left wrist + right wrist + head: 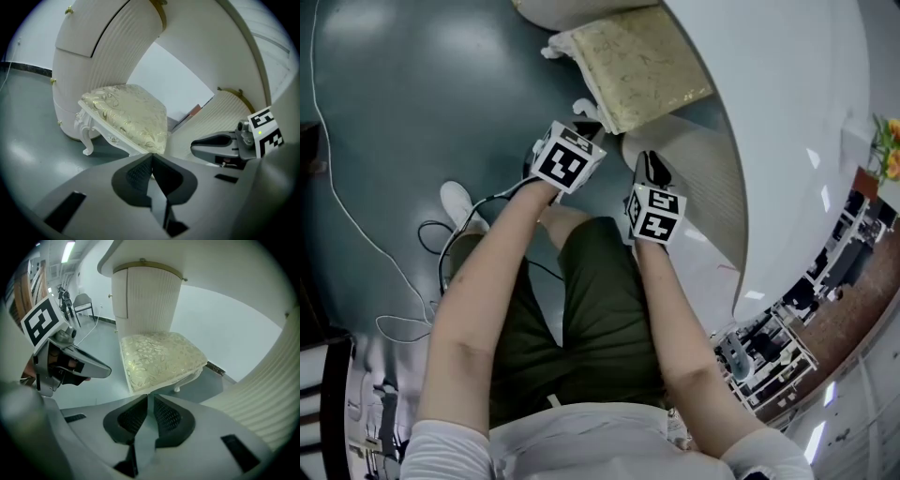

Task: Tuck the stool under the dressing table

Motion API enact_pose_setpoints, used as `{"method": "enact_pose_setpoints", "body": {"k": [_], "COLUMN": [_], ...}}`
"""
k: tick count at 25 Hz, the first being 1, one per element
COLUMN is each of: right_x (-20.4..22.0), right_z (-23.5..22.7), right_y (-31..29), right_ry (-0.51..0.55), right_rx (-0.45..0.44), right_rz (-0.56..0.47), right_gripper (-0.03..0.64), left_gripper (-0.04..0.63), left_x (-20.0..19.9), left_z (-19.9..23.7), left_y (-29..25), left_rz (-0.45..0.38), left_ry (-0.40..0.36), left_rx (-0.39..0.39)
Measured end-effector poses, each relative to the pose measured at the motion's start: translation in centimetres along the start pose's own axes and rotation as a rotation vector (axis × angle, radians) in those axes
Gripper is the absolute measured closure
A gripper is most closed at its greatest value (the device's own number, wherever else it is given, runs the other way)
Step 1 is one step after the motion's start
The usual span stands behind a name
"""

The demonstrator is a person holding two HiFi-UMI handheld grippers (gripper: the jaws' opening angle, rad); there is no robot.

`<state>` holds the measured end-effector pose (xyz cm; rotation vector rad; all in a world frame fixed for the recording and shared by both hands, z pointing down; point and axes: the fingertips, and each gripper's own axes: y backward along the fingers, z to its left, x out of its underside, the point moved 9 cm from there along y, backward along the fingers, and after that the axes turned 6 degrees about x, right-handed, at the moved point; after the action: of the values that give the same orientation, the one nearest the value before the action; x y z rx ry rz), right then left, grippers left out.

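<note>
While L gripper [151, 155] is shut, stool [126, 112] sits partly under dressing table [119, 47].

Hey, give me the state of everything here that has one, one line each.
stool, upright on the floor, between two pedestals of the dressing table
left gripper, jaws shut, empty
right gripper, jaws closing, slim gap left, nothing between them
</note>
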<state>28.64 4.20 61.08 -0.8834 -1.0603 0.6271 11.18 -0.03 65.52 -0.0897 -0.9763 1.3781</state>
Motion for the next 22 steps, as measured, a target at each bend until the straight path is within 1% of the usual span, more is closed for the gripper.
{"method": "enact_pose_setpoints", "body": {"k": [2,6,8,10,13,18,22], "right_x": [-0.5,-1.3,-2.0,-2.9,-4.3,-6.9,-8.6], "right_z": [0.7,2.2,3.5,4.8,6.3,9.3,11.2], "right_y": [1.2,3.6,4.7,6.1,9.1,14.0,18.0], "right_ry": [-0.024,-0.106,-0.144,-0.168,-0.17,-0.167,-0.187], "right_rx": [-0.008,-0.068,-0.121,-0.166,-0.189,-0.227,-0.268], "right_rz": [-0.018,-0.044,-0.073,-0.102,-0.136,-0.181,-0.207], "right_gripper": [0.604,0.606,0.606,0.606,0.607,0.607,0.607], "left_gripper": [0.592,0.592,0.592,0.592,0.592,0.592,0.592], "left_x": [0.1,0.6,0.7,0.6,0.6,-0.1,-0.5], "left_z": [-0.4,-1.2,-1.2,-1.4,-2.4,-3.7,-4.6], "left_y": [1.8,5.4,7.5,10.0,13.9,20.8,26.3], "left_rz": [0.005,0.02,0.02,0.007,-0.013,-0.036,-0.055], "left_ry": [-0.013,-0.023,-0.033,-0.026,-0.011,-0.038,-0.02], "left_rx": [0.002,0.019,0.022,0.02,0.025,-0.002,-0.018]}}
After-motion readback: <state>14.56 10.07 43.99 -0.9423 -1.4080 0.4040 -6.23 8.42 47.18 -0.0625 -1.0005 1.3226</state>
